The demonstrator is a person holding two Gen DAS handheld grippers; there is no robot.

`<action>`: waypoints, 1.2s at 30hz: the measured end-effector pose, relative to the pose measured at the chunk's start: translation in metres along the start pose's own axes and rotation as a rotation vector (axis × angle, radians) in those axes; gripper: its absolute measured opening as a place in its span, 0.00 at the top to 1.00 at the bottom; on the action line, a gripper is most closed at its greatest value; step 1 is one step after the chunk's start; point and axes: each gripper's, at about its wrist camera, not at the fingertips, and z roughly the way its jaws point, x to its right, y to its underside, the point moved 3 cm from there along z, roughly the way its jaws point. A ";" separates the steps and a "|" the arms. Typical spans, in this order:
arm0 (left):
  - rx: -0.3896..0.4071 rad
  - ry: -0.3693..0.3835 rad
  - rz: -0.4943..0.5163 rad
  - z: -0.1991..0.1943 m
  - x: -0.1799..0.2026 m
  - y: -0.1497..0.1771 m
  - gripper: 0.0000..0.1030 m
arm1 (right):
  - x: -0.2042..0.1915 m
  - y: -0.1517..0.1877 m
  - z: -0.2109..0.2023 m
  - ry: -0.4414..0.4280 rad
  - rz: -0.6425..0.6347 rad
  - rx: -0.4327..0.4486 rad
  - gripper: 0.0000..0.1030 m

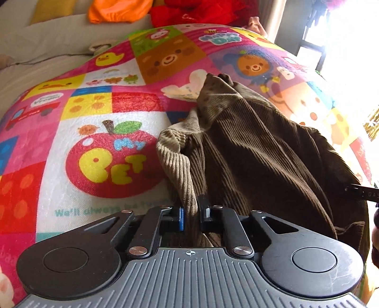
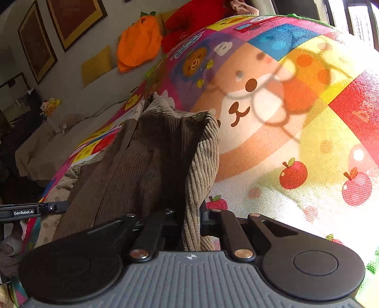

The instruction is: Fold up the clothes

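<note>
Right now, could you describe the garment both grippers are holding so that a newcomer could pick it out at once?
Look at the bright cartoon-print blanket covering the bed. On it lies a brown corduroy garment, pinched at its near edge by the left gripper and the right gripper. Unlike the orange cushion and red fabric behind, it is dull brown and ribbed.

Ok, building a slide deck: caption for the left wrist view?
Left hand-held gripper pinches brown corduroy garment over a cartoon-print blanket.

Patchwork cartoon blanket (image 1: 99, 147) spread flat, apple print reading "My Pet". Orange pumpkin plush (image 2: 138, 45) and red plush (image 2: 189, 21) beyond it. Framed pictures (image 2: 75, 19) on wall. Small doll (image 2: 48, 106) at left.
</note>
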 end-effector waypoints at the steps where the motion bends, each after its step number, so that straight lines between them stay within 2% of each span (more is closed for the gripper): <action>1: 0.000 0.027 0.001 -0.011 0.002 0.004 0.91 | -0.003 0.003 -0.010 -0.015 -0.004 0.001 0.93; 4: -0.010 0.083 0.013 -0.042 0.010 0.024 0.91 | -0.009 0.022 -0.047 -0.043 -0.020 -0.002 0.93; 6: -0.016 0.066 0.043 -0.057 0.015 0.041 0.88 | -0.011 0.034 -0.068 -0.044 -0.038 -0.008 0.93; 7: -0.004 0.021 0.071 -0.065 0.017 0.047 0.80 | -0.012 0.039 -0.072 -0.011 -0.072 -0.010 0.92; 8: 0.014 -0.031 0.102 -0.072 0.019 0.051 0.76 | -0.014 0.046 -0.079 0.074 -0.137 0.000 0.89; 9: 0.029 -0.040 0.125 -0.080 0.024 0.054 0.62 | -0.017 0.050 -0.086 0.126 -0.184 0.017 0.86; 10: 0.043 -0.027 0.145 -0.088 0.029 0.055 0.42 | -0.021 0.053 -0.094 0.174 -0.229 0.034 0.85; 11: 0.056 -0.015 0.165 -0.096 0.034 0.057 0.33 | -0.025 0.055 -0.105 0.162 -0.245 0.052 0.79; 12: 0.070 -0.002 0.185 -0.104 0.040 0.059 0.22 | -0.030 0.058 -0.116 0.146 -0.258 0.070 0.67; 13: 0.083 0.011 0.205 -0.112 0.045 0.060 0.19 | -0.035 0.060 -0.127 0.097 -0.255 0.078 0.58; 14: 0.097 0.023 0.225 -0.120 0.051 0.062 0.17 | -0.041 0.062 -0.135 0.034 -0.249 0.077 0.39; 15: 0.093 0.050 0.247 -0.123 0.059 0.066 0.13 | -0.049 0.066 -0.138 -0.022 -0.247 0.066 0.26; 17: 0.061 0.114 0.304 -0.117 0.081 0.079 0.08 | -0.067 0.080 -0.139 -0.131 -0.252 0.023 0.20; 19: 0.030 0.159 0.373 -0.109 0.102 0.093 0.08 | -0.082 0.099 -0.127 -0.151 -0.296 -0.031 0.20; 21: 0.006 0.167 0.462 -0.098 0.123 0.106 0.08 | -0.090 0.117 -0.109 -0.088 -0.350 -0.066 0.24; 22: 0.003 0.158 0.503 -0.092 0.129 0.111 0.08 | -0.091 0.123 -0.101 -0.042 -0.373 -0.073 0.34; 23: 0.006 0.142 0.542 -0.087 0.134 0.114 0.08 | -0.091 0.121 -0.098 -0.014 -0.386 -0.068 0.68; 24: 0.009 0.126 0.582 -0.081 0.138 0.117 0.08 | -0.090 0.119 -0.095 0.012 -0.398 -0.062 0.77; 25: 0.016 0.105 0.605 -0.075 0.139 0.117 0.11 | -0.088 0.107 -0.099 0.011 -0.385 -0.028 0.85; 26: 0.022 0.086 0.611 -0.071 0.137 0.114 0.18 | -0.086 0.095 -0.104 0.008 -0.369 0.009 0.89; 28: 0.024 0.060 0.586 -0.059 0.125 0.099 0.77 | -0.082 0.061 -0.120 0.070 -0.377 0.138 0.89; 29: 0.030 0.060 0.568 -0.056 0.118 0.089 0.87 | -0.077 0.042 -0.126 0.098 -0.373 0.189 0.89; 31: 0.060 0.028 0.527 -0.052 0.098 0.064 0.97 | -0.065 0.003 -0.138 0.150 -0.358 0.273 0.89; 36: 0.223 -0.204 0.388 -0.053 0.018 -0.027 0.98 | -0.020 -0.088 -0.128 0.281 -0.295 0.334 0.89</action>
